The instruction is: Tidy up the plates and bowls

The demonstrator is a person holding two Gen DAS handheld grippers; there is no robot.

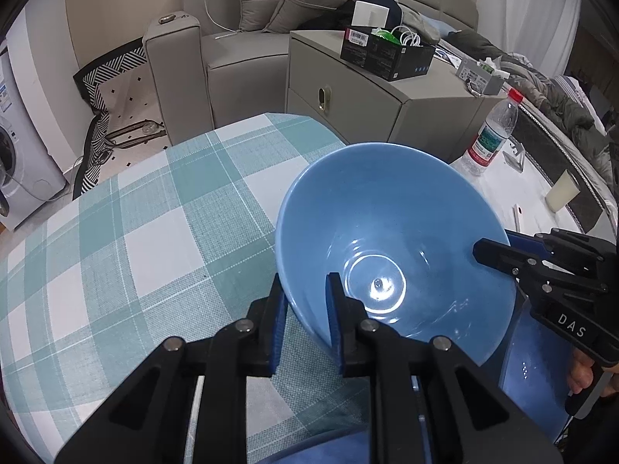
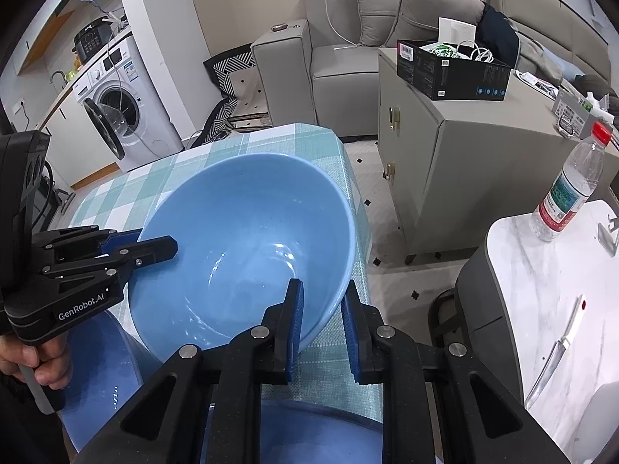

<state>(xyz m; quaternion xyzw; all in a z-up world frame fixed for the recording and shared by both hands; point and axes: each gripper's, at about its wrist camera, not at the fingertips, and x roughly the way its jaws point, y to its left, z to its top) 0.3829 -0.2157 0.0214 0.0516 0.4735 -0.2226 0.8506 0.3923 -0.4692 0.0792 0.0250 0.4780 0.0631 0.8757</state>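
Note:
A light blue bowl [image 1: 390,239] is held tilted above the checked tablecloth [image 1: 154,232]. My left gripper [image 1: 305,301] is shut on its near-left rim, one finger inside and one outside. My right gripper [image 2: 323,309] is shut on the opposite rim of the same bowl [image 2: 247,247]. In the left wrist view the right gripper [image 1: 499,257] shows at the bowl's right rim. In the right wrist view the left gripper [image 2: 154,247] shows at its left rim. Darker blue dishes lie below: one under the right side [image 1: 530,371], one at the bottom left [image 2: 100,379], one at the bottom edge [image 2: 321,433].
A grey cabinet [image 2: 464,147] carrying a black box [image 2: 452,69] stands beyond the table. A white marble side table [image 2: 549,309] holds a water bottle [image 2: 568,189] and a knife [image 2: 557,352]. A sofa [image 2: 348,46] and a washing machine [image 2: 120,104] stand behind.

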